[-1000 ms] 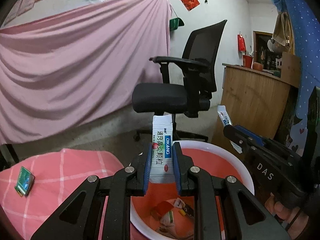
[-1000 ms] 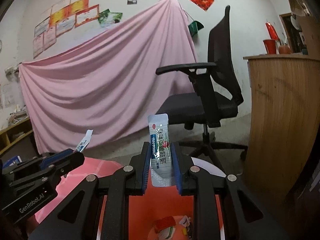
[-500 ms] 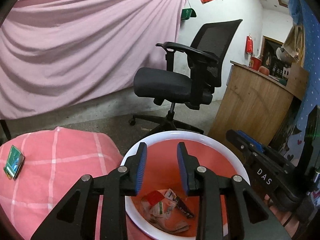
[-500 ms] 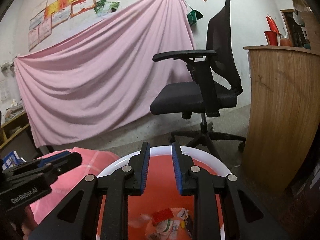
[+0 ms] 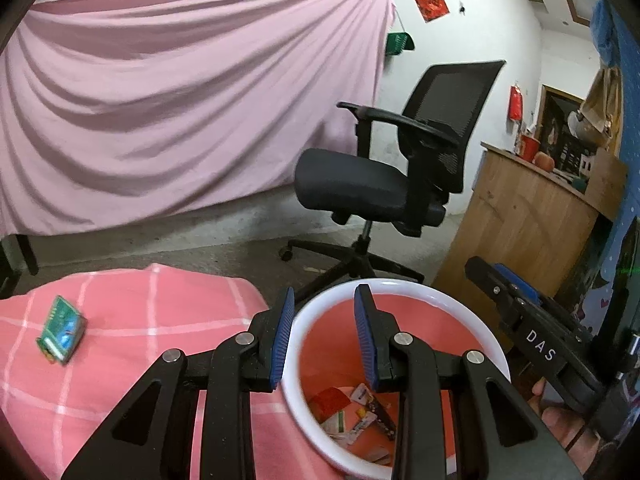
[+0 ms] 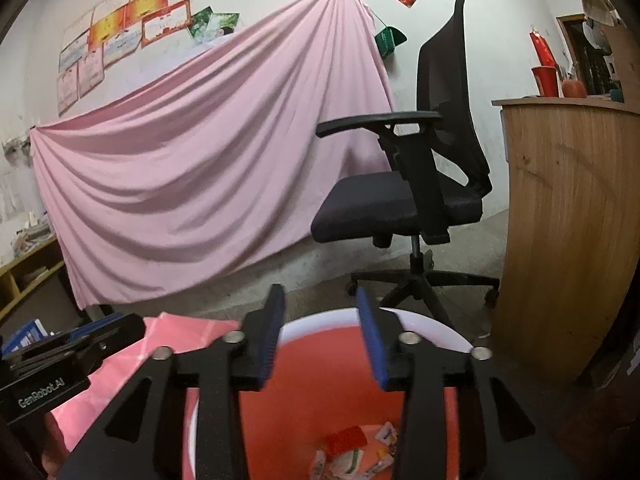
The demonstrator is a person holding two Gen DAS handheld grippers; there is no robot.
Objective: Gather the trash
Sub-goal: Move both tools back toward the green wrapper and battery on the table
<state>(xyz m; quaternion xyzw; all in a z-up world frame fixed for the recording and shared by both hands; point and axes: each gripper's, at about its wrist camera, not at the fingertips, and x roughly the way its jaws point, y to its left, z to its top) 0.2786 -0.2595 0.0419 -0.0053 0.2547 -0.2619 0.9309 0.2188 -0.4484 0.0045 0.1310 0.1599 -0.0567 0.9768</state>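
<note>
so both grippers hang over the bin (image 5: 404, 292) to drop wrappers in: left gripper (image 5: 325, 338) slightly parted and empty, right gripper (image 6: 322, 338) opening, nothing between its jaws.

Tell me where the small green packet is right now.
In the left wrist view, the green packet lies on the pink checked cloth at far left, well apart from the bin.

Both sachets gone from tools, now down in bin (image 5: 472, 316).
</note>
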